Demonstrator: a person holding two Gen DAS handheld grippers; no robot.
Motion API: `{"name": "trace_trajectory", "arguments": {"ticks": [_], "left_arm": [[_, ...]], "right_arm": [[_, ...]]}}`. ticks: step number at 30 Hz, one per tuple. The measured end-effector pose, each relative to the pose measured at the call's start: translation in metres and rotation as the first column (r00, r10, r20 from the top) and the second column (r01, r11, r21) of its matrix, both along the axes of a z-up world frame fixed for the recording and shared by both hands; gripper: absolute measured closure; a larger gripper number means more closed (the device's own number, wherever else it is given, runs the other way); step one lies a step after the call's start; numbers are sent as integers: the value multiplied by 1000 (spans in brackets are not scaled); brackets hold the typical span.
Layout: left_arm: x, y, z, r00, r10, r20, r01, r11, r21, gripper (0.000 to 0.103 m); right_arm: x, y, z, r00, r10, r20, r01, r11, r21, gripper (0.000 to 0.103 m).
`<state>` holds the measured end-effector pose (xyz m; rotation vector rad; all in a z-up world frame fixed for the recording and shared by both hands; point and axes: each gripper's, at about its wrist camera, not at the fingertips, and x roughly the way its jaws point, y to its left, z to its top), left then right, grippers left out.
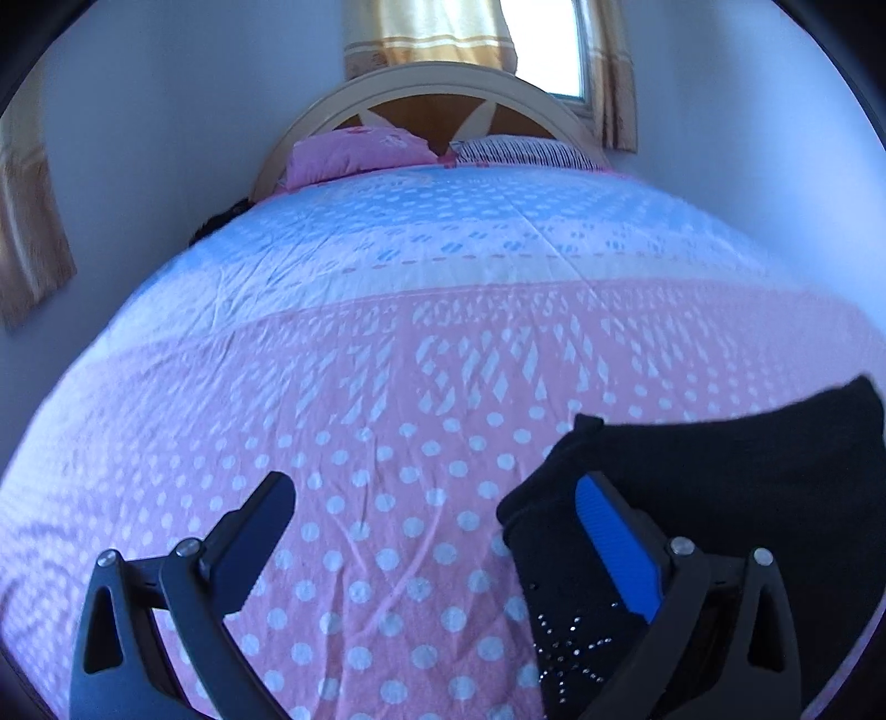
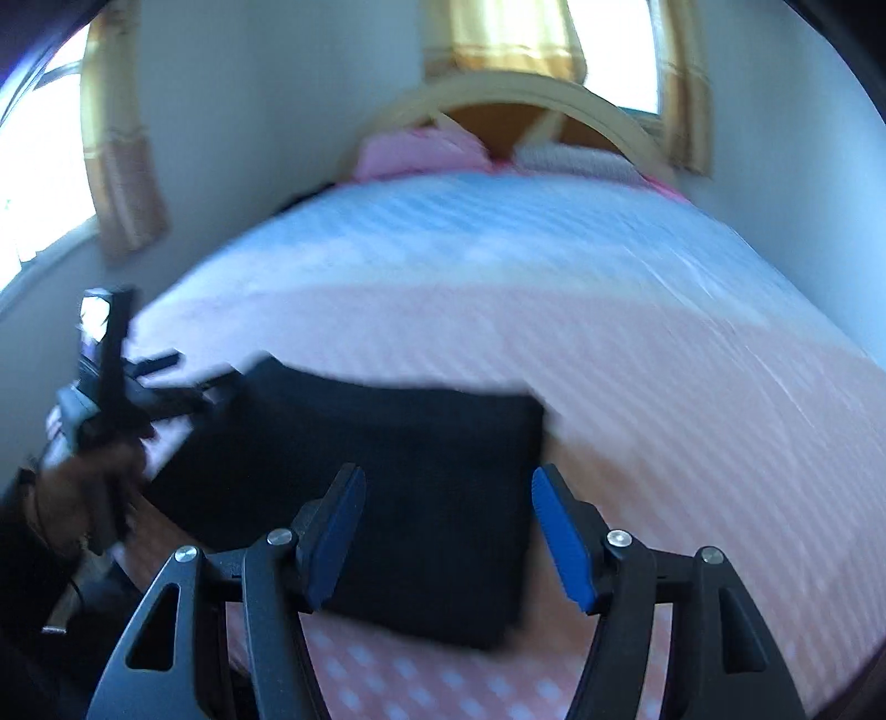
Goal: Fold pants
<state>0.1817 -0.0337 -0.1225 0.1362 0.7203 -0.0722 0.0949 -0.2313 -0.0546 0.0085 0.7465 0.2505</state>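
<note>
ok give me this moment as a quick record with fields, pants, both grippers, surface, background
pants: black pants, folded into a compact block, lying on the bed
left gripper: left gripper open, empty, at the left edge of the pants
right gripper: right gripper open, empty, over the pants
surface: pink and blue dotted bedspread
background: pink pillow, striped pillow, curved headboard, yellow curtains
image quality: right wrist view blurred

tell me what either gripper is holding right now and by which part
Nothing is held. The left gripper and the right gripper both have their jaws wide apart above the folded black pants, which lie on the bedspread.
</note>
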Motion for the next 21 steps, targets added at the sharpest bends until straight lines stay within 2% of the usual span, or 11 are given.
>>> {"name": "trace_trajectory", "arguments": {"ticks": [2, 3, 6, 7, 8, 10, 13, 15, 18, 21], "left_arm": [[6, -2, -8, 999, -6, -39, 8, 999, 34, 0], [9, -1, -11, 998, -6, -56, 7, 1000, 26, 0], [11, 5, -12, 998, -6, -70, 6, 1000, -7, 0], [11, 6, -12, 998, -9, -68, 8, 1000, -11, 0], [10, 5, -12, 998, -7, -66, 7, 1000, -12, 0], [7, 5, -10, 998, -3, -59, 2, 1000, -6, 0], [-2, 8, -7, 999, 3, -50, -3, 1000, -11, 0], [-9, 13, -3, 999, 6, -50, -8, 999, -40, 0], [-21, 19, 3, 999, 4, -48, -8, 997, -82, 0], [-39, 19, 7, 999, -16, -38, 12, 994, -105, 0]], "right_arm": [[15, 11, -2, 997, 71, -2, -71, 996, 58, 39], [24, 16, -7, 996, 89, -21, -88, 994, 72, 39], [58, 11, -35, 992, -2, -123, 6, 999, 31, 39], [71, 0, -51, 981, -27, -190, 39, 998, 57, 39], [77, -3, -54, 980, -25, -196, 42, 996, 83, 39], [73, -9, -52, 985, -19, -171, 39, 992, 120, 39], [61, -3, -42, 991, -19, -133, 30, 996, 83, 39], [45, 3, -31, 995, -25, -95, 31, 998, 60, 39], [13, 9, -17, 1000, 14, -24, -13, 999, 40, 39], [-14, 20, -19, 997, 73, -23, -72, 997, 18, 39]]}}
